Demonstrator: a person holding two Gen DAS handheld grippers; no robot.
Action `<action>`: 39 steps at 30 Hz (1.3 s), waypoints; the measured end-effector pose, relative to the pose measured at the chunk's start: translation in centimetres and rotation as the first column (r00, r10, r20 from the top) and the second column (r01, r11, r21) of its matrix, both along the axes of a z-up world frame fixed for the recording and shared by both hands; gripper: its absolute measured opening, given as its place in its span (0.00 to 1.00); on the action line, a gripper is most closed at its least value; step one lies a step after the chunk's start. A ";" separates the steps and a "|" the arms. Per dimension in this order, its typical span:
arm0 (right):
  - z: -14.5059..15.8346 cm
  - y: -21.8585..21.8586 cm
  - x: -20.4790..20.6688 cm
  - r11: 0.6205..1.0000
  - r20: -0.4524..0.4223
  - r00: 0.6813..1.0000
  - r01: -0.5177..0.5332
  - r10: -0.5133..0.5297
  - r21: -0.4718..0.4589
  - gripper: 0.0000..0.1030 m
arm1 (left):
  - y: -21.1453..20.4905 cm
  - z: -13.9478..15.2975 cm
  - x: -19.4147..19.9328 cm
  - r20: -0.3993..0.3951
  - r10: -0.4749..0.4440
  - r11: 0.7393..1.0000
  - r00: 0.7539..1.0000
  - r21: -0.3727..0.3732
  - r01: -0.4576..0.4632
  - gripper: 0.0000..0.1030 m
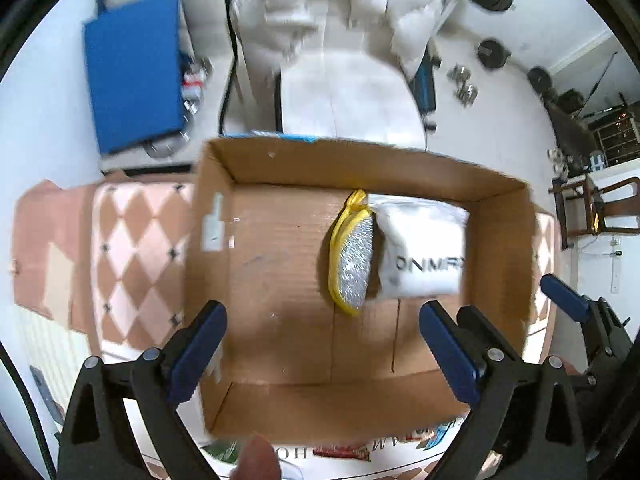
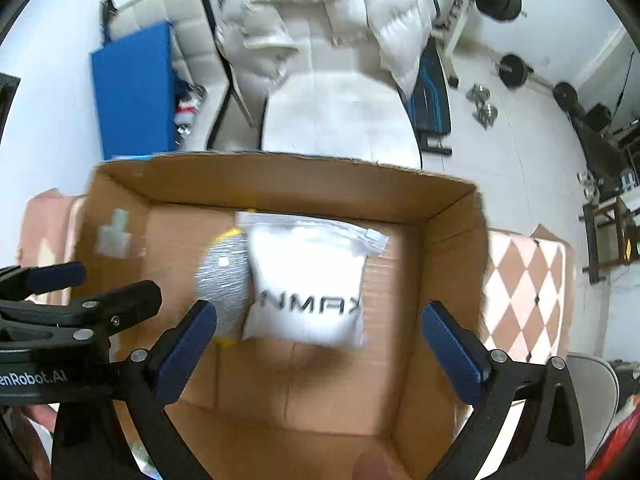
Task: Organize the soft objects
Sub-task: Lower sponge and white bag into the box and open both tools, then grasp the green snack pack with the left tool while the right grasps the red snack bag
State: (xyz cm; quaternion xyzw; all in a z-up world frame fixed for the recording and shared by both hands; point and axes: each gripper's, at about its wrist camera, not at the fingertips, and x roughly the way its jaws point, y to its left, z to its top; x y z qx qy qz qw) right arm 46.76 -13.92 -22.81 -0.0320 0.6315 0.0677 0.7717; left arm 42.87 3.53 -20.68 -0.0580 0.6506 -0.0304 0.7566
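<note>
You are hovering both tools above the open brown cardboard box (image 1: 280,280), and both are empty: the left gripper (image 1: 322,344) is holding its blue-padded jaws wide over the bare left half of the box floor, and the right gripper (image 2: 320,344) is spreading its jaws wide just short of the 2 soft items. Those items are lying inside the box, toward its right side and far wall: a white soft pack in a clear zip bag (image 2: 306,280), and, touching its left edge, a silver quilted oven mitt with yellow trim (image 1: 352,256), which the pack is partly overlapping. I judge that you are either tidying these 2 or about to fetch more; if you are straightening them, you should be closing on the pack's body rather than its thin sealed lip, because the slick film looks likely to slide, and lifting it clear before touching the mitt beneath its edge. Motion blur is softening both views, so you are probably moving fast; slowing over the box would help. Black letters on the pack are reading roughly "NMAX", with the start hidden. The left tool's side, seen from the right wrist, is showing "enRobot.AI", cut off at the frame. Printed matter on the bench under the box's near edge is showing large letters too fragmentary to read.
</note>
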 end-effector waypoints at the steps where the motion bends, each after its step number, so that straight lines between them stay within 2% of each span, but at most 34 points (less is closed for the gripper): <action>1: 1.1 -0.2 -1.1 1.000 0.013 1.000 0.003 -0.003 0.016 1.00 | -0.1 1.1 -1.0 0.044 0.003 1.000 0.999 0.009 -0.003 0.96; 5: 4.9 -1.3 -6.3 1.000 0.098 0.995 0.022 -0.024 0.022 1.00 | 0.9 5.5 -6.4 0.211 -0.027 0.991 0.977 0.132 -0.002 0.96; 7: 6.1 -2.2 -9.7 0.999 0.129 0.991 0.035 -0.039 0.033 1.00 | 1.2 5.7 -8.8 0.231 -0.043 0.984 0.972 0.178 0.002 0.96; 9: 6.3 -2.6 -12.8 0.998 0.119 0.991 0.056 -0.060 0.032 1.00 | 2.1 3.7 -11.5 0.195 -0.043 0.977 0.980 0.212 0.001 0.96; 11: 6.1 -3.3 -16.6 0.995 0.061 0.994 0.085 -0.088 0.053 1.00 | 3.2 1.4 -13.6 0.132 -0.024 0.978 0.991 0.211 -0.005 0.96; 14: 2.9 -2.7 -20.2 0.990 -0.085 0.993 0.095 -0.086 0.108 1.00 | 4.5 -3.8 -15.9 0.015 0.021 0.978 1.000 0.207 -0.023 0.95; 16: -0.3 -1.6 -21.6 0.980 -0.188 0.977 0.129 -0.099 0.155 1.00 | 5.1 -7.8 -16.8 -0.052 0.028 0.970 0.998 0.241 -0.015 0.95; 17: -1.5 -1.1 -22.0 0.977 -0.211 0.972 0.142 -0.107 0.160 1.00 | 5.3 -9.2 -17.2 -0.080 0.023 0.969 0.996 0.246 -0.003 0.95; 23: -7.2 2.0 -22.6 0.978 -0.231 0.961 0.178 -0.149 0.111 1.00 | 6.1 -16.0 -17.3 -0.232 -0.039 0.965 0.972 0.245 0.097 0.95; 25: -8.7 2.7 -22.2 0.979 -0.244 0.958 0.179 -0.151 0.096 1.00 | 6.1 -18.0 -16.6 -0.271 -0.062 0.972 0.961 0.201 0.120 0.95; 26: -9.3 3.1 -22.1 0.981 -0.248 0.957 0.175 -0.150 0.081 1.00 | 6.3 -18.8 -16.3 -0.287 -0.052 0.977 0.957 0.182 0.108 0.88; 27: -9.9 3.5 -21.9 0.983 -0.253 0.957 0.168 -0.145 0.069 1.00 | 6.7 -19.6 -16.1 -0.306 -0.029 0.982 0.952 0.170 0.085 0.64; 28: -10.6 3.9 -21.8 0.986 -0.259 0.956 0.157 -0.140 0.048 1.00 | 7.3 -20.7 -16.0 -0.347 0.007 0.989 0.938 0.143 0.045 0.56; 29: -11.2 4.2 -21.7 0.989 -0.267 0.954 0.149 -0.137 0.025 1.00 | 7.8 -21.1 -16.0 -0.365 0.037 0.992 0.930 0.124 0.009 0.53; 30: -11.8 4.4 -21.6 0.989 -0.273 0.952 0.148 -0.139 0.014 1.00 | 8.1 -20.8 -16.0 -0.351 0.061 0.993 0.934 0.113 -0.023 0.47; 33: -12.9 4.7 -21.4 0.987 -0.290 0.945 0.160 -0.151 0.008 0.96 | 9.2 -20.9 -16.7 -0.367 0.129 0.991 0.921 0.090 -0.103 0.45; 36: -13.4 4.9 -21.3 0.986 -0.299 0.942 0.163 -0.151 0.017 0.86 | 10.2 -21.1 -17.6 -0.362 0.192 0.981 0.912 0.081 -0.174 0.45; 38: -13.9 5.1 -21.4 0.990 -0.306 0.942 0.143 -0.138 -0.007 0.76 | 10.3 -21.1 -17.9 -0.360 0.196 0.981 0.912 0.082 -0.178 0.45; 39: -14.1 5.2 -21.4 0.990 -0.310 0.941 0.139 -0.135 -0.011 0.74 | 10.2 -21.2 -18.0 -0.361 0.194 0.981 0.912 0.085 -0.175 0.45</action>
